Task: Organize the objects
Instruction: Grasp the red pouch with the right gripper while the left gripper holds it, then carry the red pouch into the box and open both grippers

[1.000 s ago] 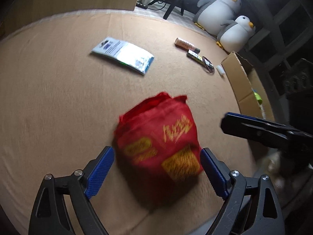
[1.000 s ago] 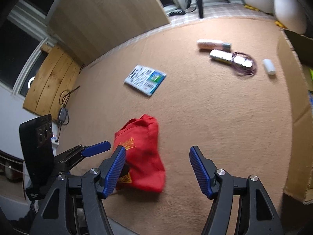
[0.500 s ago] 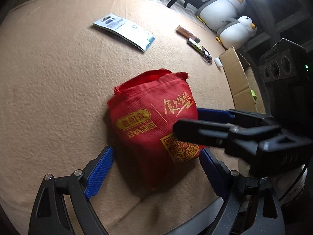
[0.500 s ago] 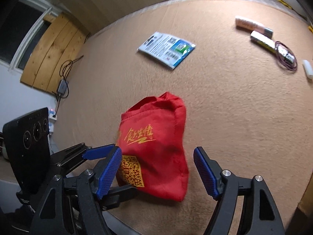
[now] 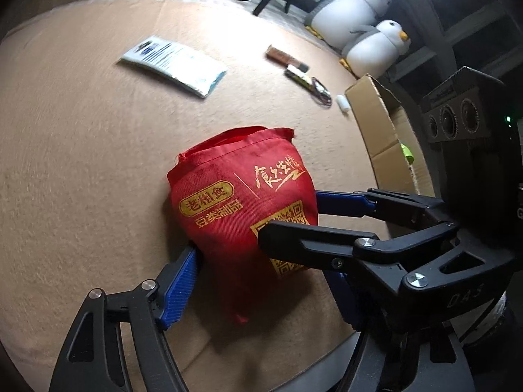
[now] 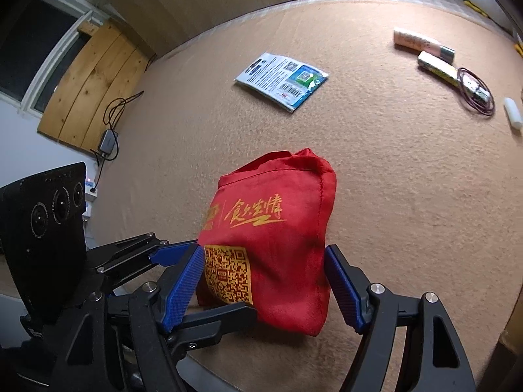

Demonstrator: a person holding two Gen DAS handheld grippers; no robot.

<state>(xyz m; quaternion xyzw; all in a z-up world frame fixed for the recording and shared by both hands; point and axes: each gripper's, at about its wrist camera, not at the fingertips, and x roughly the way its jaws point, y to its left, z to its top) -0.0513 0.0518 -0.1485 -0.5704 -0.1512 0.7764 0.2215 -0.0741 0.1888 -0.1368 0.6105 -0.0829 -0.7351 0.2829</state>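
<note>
A red cloth bag with gold lettering and a QR code lies on the tan carpet near its front edge; it also shows in the right wrist view. My left gripper straddles the bag's lower end, its blue pads against the cloth. My right gripper comes in from the right and crosses it, its pads touching both sides of the bag. Both sets of jaws have closed in on the bag.
A blue-and-white packet lies farther back. A pink tube, a small box with a purple cord and a white cylinder lie at the right. An open cardboard box stands right of the bag. Two plush penguins sit behind.
The right gripper moved in from the right over the bag. Both grippers narrowed from wide open until their pads touch the bag's sides. The bag stayed in place.
</note>
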